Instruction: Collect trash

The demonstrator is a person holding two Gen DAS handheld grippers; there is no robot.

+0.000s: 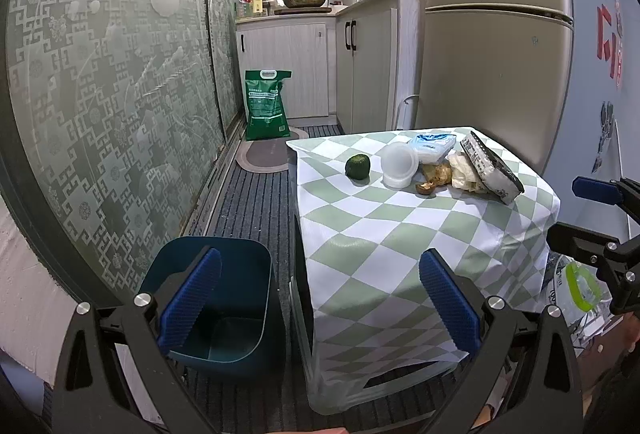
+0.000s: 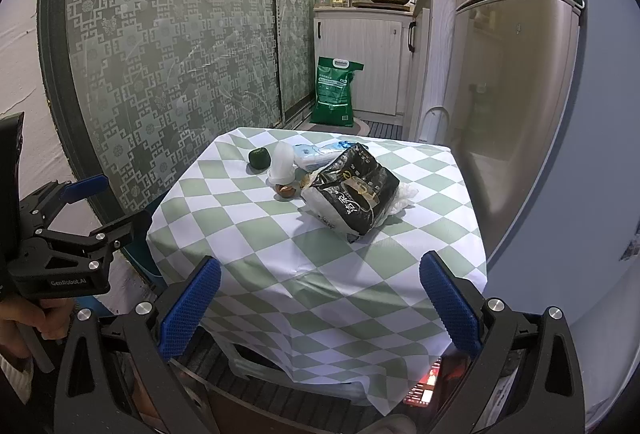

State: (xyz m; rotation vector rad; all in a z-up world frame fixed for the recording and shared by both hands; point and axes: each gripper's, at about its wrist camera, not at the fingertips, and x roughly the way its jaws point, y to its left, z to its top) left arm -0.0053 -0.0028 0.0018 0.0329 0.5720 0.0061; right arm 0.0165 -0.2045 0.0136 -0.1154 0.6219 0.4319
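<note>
Right wrist view shows the right claw (image 2: 320,308) with its jaws spread wide and nothing between them, held off the near edge of the table (image 2: 320,274), which is covered in a green-and-white checked cloth. The trash lies in one cluster toward the far side of the table, straight ahead of this claw and slightly to the right of its centre line. Nearest is a black printed bag (image 2: 354,189), propped up over crumpled white plastic (image 2: 404,193), its long axis running diagonally from far-left to near-right. Behind and to the left sit a small brown scrap (image 2: 285,190), a translucent white cup (image 2: 282,163) on its side, a blue-and-white packet (image 2: 316,155) and a dark green round fruit (image 2: 259,157). Left wrist view shows the left claw (image 1: 320,308) likewise open and empty, stationed off the table's left corner, with the dark blue bin (image 1: 224,298) on the floor directly below it, just beside the table. From that side the cluster lies ahead and to the right. In judgement, the right claw is the better placed for the bag, since it faces it head-on, while the left claw stands next to the bin; a grasp across the bag's short width would call for the claw to turn against that diagonal. No item is yet in the bin, so far as its visible interior shows.
</note>
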